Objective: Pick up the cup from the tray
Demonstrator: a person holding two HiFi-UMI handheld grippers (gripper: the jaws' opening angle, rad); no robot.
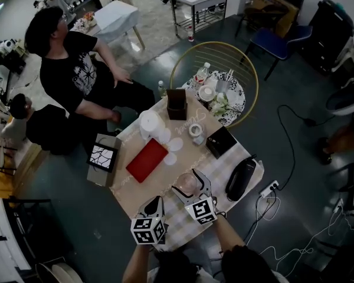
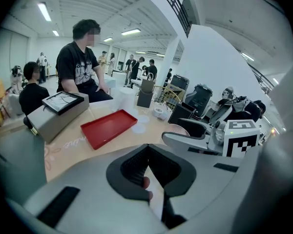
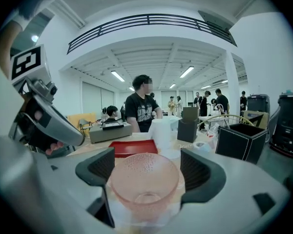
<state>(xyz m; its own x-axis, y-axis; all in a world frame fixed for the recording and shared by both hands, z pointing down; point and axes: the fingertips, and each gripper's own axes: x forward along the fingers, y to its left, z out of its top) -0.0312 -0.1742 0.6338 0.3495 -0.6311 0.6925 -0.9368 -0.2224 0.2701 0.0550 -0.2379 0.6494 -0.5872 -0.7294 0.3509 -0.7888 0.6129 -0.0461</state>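
Cup (image 3: 144, 179) is off the red tray (image 1: 146, 160), clamped in the right gripper (image 3: 147, 165) (left gripper (image 2: 147, 152) closed, empty); pickup looks done.

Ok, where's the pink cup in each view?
Head view: cup low centre, between the jaws of the right gripper, right of the red tray.
Left gripper view: cup right of centre, partly hidden by the right gripper; tray to its left.
Right gripper view: cup bottom centre between the jaws; tray behind it.
Shared landmark: the red tray.
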